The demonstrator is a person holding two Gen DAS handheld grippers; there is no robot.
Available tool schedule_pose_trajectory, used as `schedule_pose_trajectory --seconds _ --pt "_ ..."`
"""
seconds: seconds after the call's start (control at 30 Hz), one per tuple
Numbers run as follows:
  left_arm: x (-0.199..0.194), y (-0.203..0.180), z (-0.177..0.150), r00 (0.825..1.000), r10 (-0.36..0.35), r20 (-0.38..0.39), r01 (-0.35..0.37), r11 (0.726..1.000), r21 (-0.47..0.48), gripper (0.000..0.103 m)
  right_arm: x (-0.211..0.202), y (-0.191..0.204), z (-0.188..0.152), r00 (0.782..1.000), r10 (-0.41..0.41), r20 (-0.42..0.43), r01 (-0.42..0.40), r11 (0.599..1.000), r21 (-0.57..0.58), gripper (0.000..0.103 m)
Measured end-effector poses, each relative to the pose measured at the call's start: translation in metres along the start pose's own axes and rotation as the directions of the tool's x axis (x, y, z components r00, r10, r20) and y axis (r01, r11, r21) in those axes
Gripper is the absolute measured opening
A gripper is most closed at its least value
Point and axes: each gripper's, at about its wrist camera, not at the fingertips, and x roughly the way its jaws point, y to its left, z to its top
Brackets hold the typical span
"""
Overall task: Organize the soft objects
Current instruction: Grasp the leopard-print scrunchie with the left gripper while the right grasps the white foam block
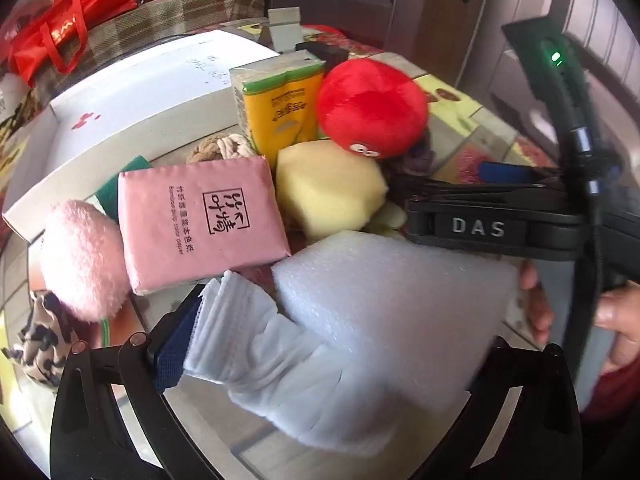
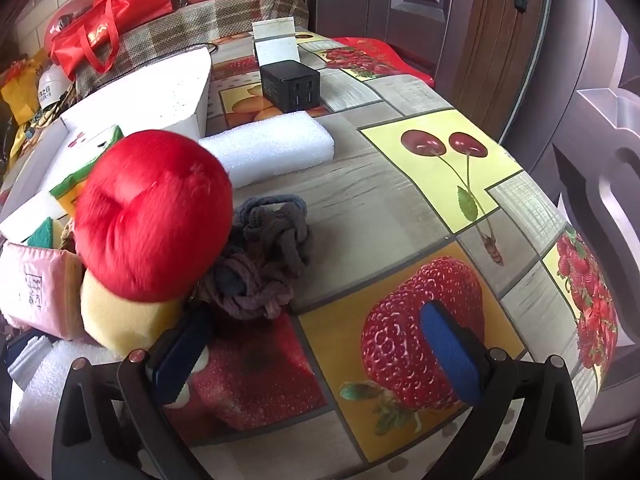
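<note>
Here, in the left wrist view, a white folded face mask (image 1: 240, 336) and a white foam sheet (image 1: 392, 300) are being held between the wide-set fingers of the left gripper (image 1: 320, 360); whether they are truly clamped cannot be told. Beyond them, a pink wrapped tissue pack (image 1: 200, 224), a pink fluffy puff (image 1: 80, 260), a yellow sponge block (image 1: 328, 188) and a red plush ball (image 1: 372, 108) are being kept huddled against a white cardboard box (image 1: 132, 92).

In the right wrist view, the right gripper (image 2: 320, 348) is being held with fingers spread and bare, just beside a grey-brown knotted cloth (image 2: 264, 260) near the middle of the fruit-patterned tabletop (image 2: 400, 208). Probably the cloth is being targeted; it should be pinched at its bulk, as loose loops are likely to slip.
</note>
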Motion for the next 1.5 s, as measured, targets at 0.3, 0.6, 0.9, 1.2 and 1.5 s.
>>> schedule_pose_trajectory --seconds 0.3,0.6,0.9,1.2,1.5 --pt "-0.105 0.057 -0.042 0.967 0.05 0.25 -0.042 0.999 -0.034 0.103 -0.037 -0.031 -0.013 0.901 0.345 0.263 -0.358 0.934 0.005 0.103" --pt "-0.129 0.127 -0.046 0.909 0.278 0.31 -0.249 0.96 -0.131 0.103 -0.047 -0.032 -0.005 0.901 0.373 0.221 -0.36 0.928 -0.099 0.103" --pt "-0.106 0.132 -0.044 0.959 0.221 0.178 -0.201 0.972 -0.123 0.103 -0.065 0.018 -0.025 0.719 0.695 0.034 -0.678 0.711 -0.189 0.103" --pt "-0.079 0.132 -0.032 0.965 0.246 0.092 -0.237 0.967 -0.093 0.093 -0.041 0.044 -0.033 0.806 0.584 -0.098 -0.592 0.789 -0.168 0.078" --pt "-0.065 0.137 -0.037 0.978 0.2 0.061 -0.194 0.976 -0.097 0.074 -0.044 0.0 -0.034 0.842 0.537 -0.058 -0.54 0.832 -0.126 0.053"
